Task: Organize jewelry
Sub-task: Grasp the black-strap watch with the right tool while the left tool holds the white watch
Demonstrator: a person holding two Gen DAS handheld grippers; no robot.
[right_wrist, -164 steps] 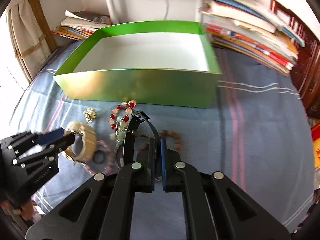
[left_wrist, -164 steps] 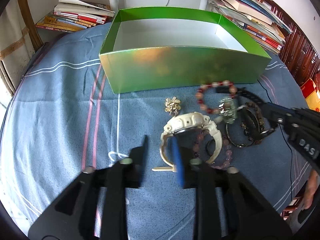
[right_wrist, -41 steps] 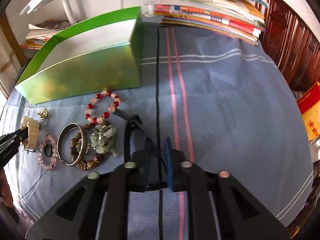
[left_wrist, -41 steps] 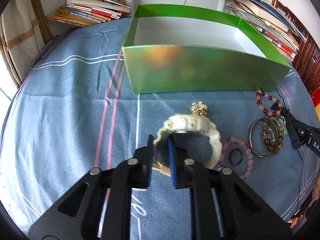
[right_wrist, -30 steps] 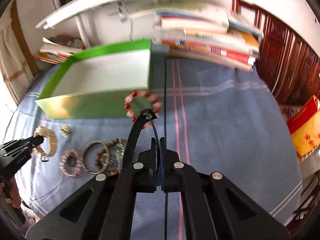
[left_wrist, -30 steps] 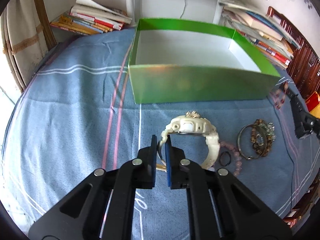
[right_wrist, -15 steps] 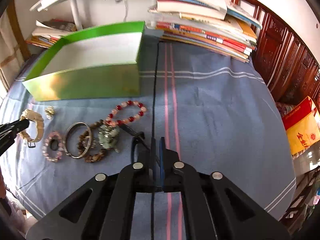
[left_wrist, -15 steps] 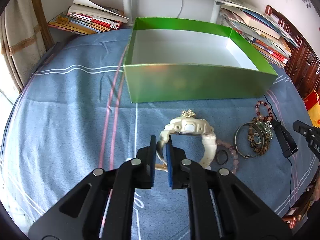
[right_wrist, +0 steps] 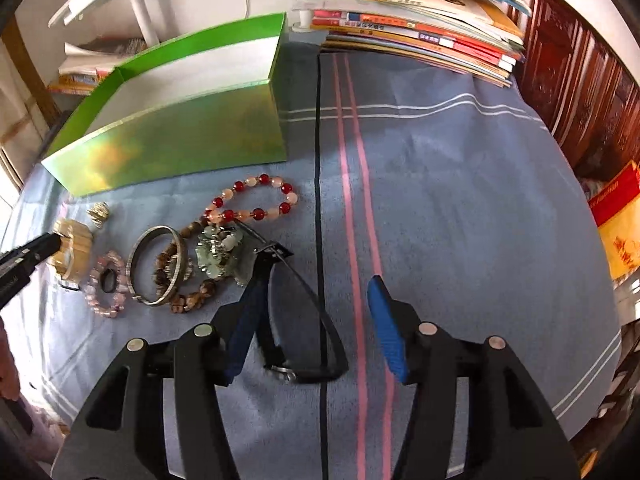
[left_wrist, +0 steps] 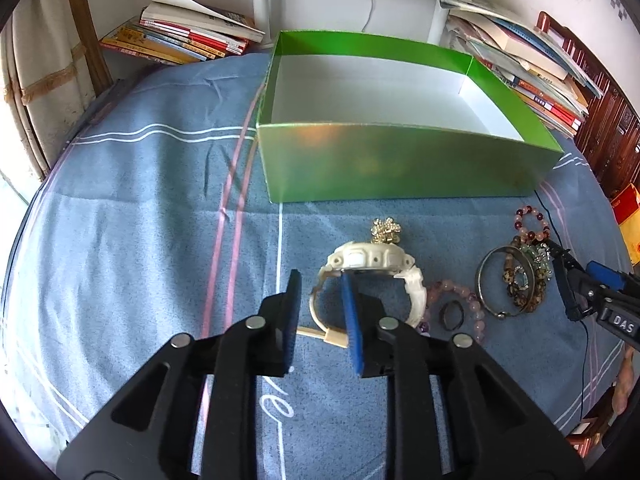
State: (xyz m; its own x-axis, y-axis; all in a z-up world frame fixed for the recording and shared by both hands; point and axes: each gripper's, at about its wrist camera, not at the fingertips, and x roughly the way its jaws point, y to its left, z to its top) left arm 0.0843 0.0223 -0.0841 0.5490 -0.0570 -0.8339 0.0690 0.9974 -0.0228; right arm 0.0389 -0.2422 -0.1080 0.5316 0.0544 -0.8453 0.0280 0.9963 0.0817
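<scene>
while your left gripper sits spread around the cream watch strap on the blue cloth, nothing is clamped. your right gripper is released too, the black watch lying between its fingers, in front of the green box.

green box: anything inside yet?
Nothing visible inside the green box: left wrist view shows bare white floor and walls. The strip of floor just behind its near wall is hidden. The white watch, bracelets and black watch lie outside on the cloth.
</scene>
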